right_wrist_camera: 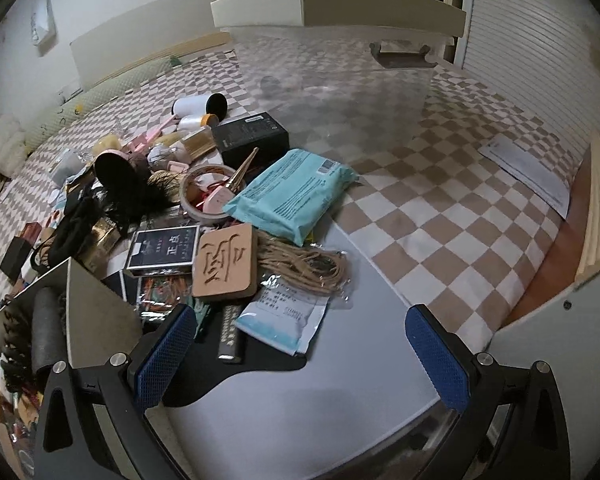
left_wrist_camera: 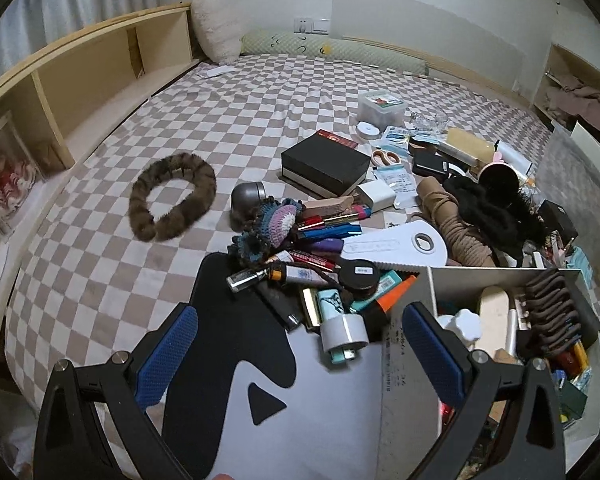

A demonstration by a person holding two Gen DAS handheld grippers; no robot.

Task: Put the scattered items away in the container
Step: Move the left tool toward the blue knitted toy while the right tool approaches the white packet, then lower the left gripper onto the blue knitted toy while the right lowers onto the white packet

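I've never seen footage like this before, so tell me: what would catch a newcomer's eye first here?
Probably the jumble of small things heaped across the checkered bedspread: lighters, tubes, boxes, cord. Apart from it on the left lies a furry brown ring, alone on the cloth. In the right wrist view, a big clear storage bin with a cream lid stands behind a teal packet, and both open grippers frame the bottom edge.

1. Left of the clutter the checkered bedspread (left_wrist_camera: 100, 184) lies open — only a furry brown ring (left_wrist_camera: 172, 196) sits there.
2. Lighters, tubes and a tape roll (left_wrist_camera: 345, 334) crowd the ground ahead of the left gripper (left_wrist_camera: 300, 356).
3. The grey box (left_wrist_camera: 436, 292) wall stands by its right finger.
4. Ahead of the right gripper (right_wrist_camera: 302, 356), bare grey surface — a mask packet (right_wrist_camera: 280, 316) and twine (right_wrist_camera: 304, 268) to the left.
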